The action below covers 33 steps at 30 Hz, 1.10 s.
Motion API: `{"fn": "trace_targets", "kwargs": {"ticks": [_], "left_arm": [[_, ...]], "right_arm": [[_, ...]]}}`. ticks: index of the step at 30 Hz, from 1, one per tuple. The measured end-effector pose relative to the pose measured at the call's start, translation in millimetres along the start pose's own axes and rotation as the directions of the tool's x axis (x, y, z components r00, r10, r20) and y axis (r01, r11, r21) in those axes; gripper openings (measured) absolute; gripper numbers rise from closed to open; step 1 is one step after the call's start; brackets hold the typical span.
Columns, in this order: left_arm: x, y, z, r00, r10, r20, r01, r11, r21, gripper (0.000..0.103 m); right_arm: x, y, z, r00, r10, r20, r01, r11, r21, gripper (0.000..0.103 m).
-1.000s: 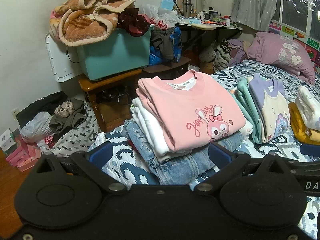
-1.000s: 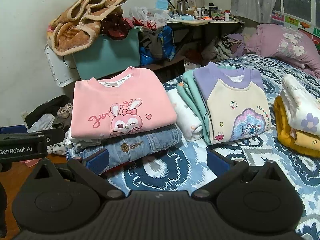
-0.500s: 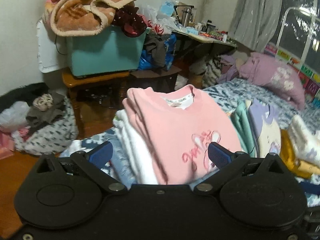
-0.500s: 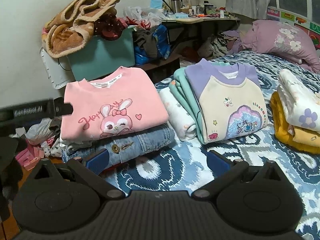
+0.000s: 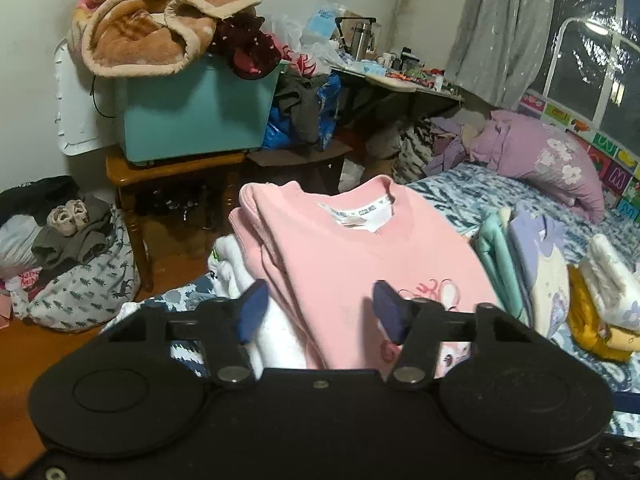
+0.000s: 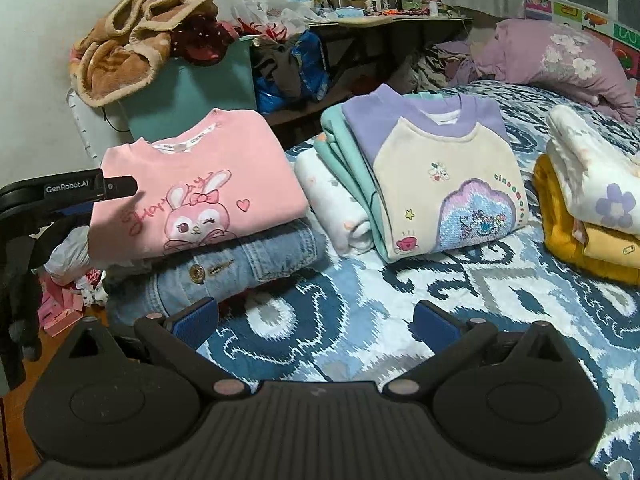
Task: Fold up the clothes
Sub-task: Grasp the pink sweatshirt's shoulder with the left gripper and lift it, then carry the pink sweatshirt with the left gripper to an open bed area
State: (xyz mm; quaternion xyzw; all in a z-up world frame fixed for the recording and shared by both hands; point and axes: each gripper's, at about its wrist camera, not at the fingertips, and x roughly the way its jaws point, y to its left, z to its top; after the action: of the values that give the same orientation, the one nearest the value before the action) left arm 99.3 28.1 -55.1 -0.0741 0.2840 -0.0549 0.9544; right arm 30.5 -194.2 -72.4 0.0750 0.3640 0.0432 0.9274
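Observation:
A folded pink rabbit sweatshirt [image 5: 360, 248] [image 6: 200, 168] tops a stack with white garments [image 5: 280, 332] and a denim piece [image 6: 248, 256] at the bed's left edge. My left gripper [image 5: 320, 312] is over the near left part of that stack. Its jaws are closing, with the pink fabric between the blue pads [image 5: 390, 312] and no firm pinch visible. It also shows in the right wrist view as a black bar [image 6: 92, 190] over the sweatshirt's left edge. My right gripper [image 6: 316, 320] hangs open above the patterned bedspread [image 6: 360, 300], holding nothing.
A folded purple and cream sweatshirt [image 6: 440, 160] on mint garments lies mid-bed, with a yellow and white stack [image 6: 580, 200] to its right. Behind are a purple pillow [image 5: 540, 160], a teal bin [image 5: 192, 108] on a wooden table [image 5: 172, 168], and bags [image 5: 80, 280] on the floor.
The left gripper moved in over the pink stack and its jaws narrowed from wide open to about half. The right gripper sank slightly towards the bedspread and stayed open.

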Motion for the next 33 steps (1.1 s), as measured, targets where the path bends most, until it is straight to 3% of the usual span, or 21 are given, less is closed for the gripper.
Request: {"fn": "trace_targets", "kwargs": {"ticks": [4,9,11,19,25,31,33], "left_arm": [[2,-2,1,1.0,0.026,0.004,-0.026,0.999,0.02,0.036],[-3,-6,4,0.999,0.042,0.004,-0.042,0.999,0.011,0.014],[-7,-10,4,0.999,0.042,0.01,-0.042,0.999,0.016,0.012],[-40,-38,16,0.998,-0.024,0.065,0.019,0.997,0.079,0.01],[-74,-74,27,0.988,-0.117,0.1,0.104,0.986,0.128,0.009],[-106,-124,26,0.972,-0.211,0.103,0.189,0.964,0.19,0.009],[-113,-140,22,0.965,-0.246,0.093,0.223,0.953,0.206,0.009]], "right_arm": [[1,-6,-2,1.0,-0.002,-0.006,0.002,1.0,0.013,0.103],[-2,-11,-6,1.0,-0.001,-0.008,0.002,1.0,0.024,0.103],[-5,-13,-7,1.0,0.0,-0.006,0.0,1.0,0.026,0.103],[-28,-26,-9,1.0,-0.005,0.014,0.004,0.998,0.056,0.103],[-56,-42,-13,0.999,-0.007,0.04,0.003,0.996,0.089,0.103],[-90,-85,-28,0.997,0.043,0.059,-0.055,0.975,0.216,0.103],[-103,-103,-38,0.998,0.027,0.061,-0.042,0.968,0.249,0.103]]}}
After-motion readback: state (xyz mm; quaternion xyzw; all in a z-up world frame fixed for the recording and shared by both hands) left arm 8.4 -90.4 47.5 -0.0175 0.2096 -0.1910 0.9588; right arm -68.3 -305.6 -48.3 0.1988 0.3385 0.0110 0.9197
